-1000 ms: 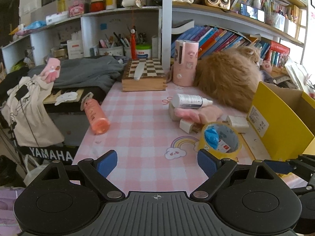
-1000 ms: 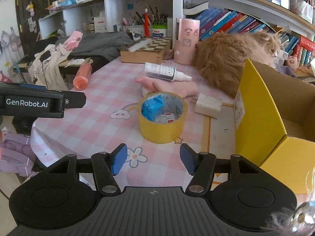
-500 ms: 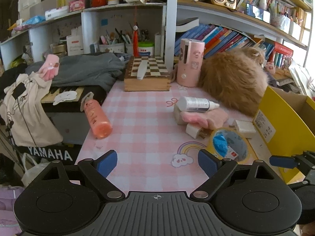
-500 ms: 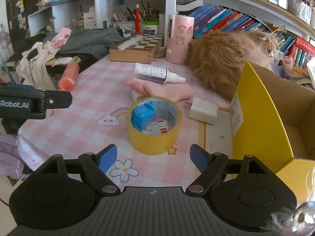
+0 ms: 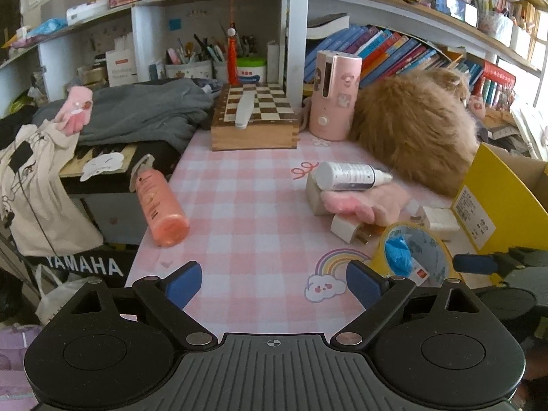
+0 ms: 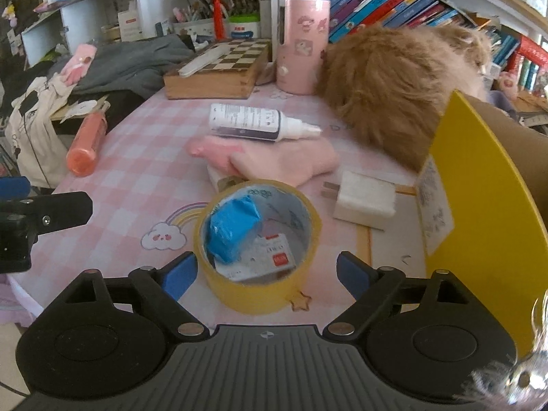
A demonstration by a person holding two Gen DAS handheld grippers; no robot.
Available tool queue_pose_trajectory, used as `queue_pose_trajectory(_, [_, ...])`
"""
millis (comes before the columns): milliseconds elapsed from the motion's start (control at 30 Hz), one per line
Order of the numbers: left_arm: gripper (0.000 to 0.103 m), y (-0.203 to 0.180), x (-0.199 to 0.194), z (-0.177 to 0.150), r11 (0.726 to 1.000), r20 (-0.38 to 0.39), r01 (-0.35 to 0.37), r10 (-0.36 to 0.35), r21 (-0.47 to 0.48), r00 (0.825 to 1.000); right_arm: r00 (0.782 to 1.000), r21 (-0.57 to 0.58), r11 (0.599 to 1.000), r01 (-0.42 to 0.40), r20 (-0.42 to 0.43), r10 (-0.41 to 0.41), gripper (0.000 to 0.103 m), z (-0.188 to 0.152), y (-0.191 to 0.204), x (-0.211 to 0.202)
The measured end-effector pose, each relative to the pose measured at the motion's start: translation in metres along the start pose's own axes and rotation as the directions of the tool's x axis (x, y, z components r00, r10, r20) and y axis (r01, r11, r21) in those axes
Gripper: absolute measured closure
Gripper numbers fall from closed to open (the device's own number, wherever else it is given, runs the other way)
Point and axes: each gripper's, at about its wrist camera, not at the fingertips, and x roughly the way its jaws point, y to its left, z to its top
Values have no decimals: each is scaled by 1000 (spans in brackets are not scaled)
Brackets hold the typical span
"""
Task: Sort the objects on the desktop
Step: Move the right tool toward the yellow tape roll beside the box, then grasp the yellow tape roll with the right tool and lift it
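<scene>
A yellow tape roll (image 6: 257,250) with a blue wad and a small card inside stands on the pink checked tablecloth (image 6: 144,178). My right gripper (image 6: 265,275) is at its near side, jaws opening, blue pads apart from the roll on either side. In the left wrist view the tape roll (image 5: 412,257) is at lower right. My left gripper (image 5: 274,282) hangs open over bare cloth. A white bottle (image 6: 253,123) lies on a pink glove (image 6: 274,157). A white charger (image 6: 363,198) lies right of them. An orange spray bottle (image 5: 159,205) lies at the left edge.
An open yellow cardboard box (image 6: 479,185) stands at the right. A fluffy ginger cat (image 6: 394,78) lies behind the objects. At the back are a chess box (image 5: 255,120), a pink cylinder (image 5: 334,94) and crowded shelves. Grey clothes (image 5: 137,113) pile up at the left.
The right gripper's jaws have widened and it has moved in on the tape roll, which now sits between the pads. The left gripper has drifted a little forward.
</scene>
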Motion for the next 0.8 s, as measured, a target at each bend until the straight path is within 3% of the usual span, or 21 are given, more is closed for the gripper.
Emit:
queue_pose_trajectory(467, [9,-1,10,0,1000,-35,-2,3,28,999,999,-28,999,-31,-32,30,20,10,2,23])
queue_pose_trajectory(633, [9,-6,12,-2,999,-39,19,-18,35,999,998,-9,998,-56,43,56,20,14,-3,2])
queue_pose_trajectory(800, [9,-12,16,-4,998,-60,35,-31,57,998,991,3,1000,-28,127,28,21,22,-13,-26])
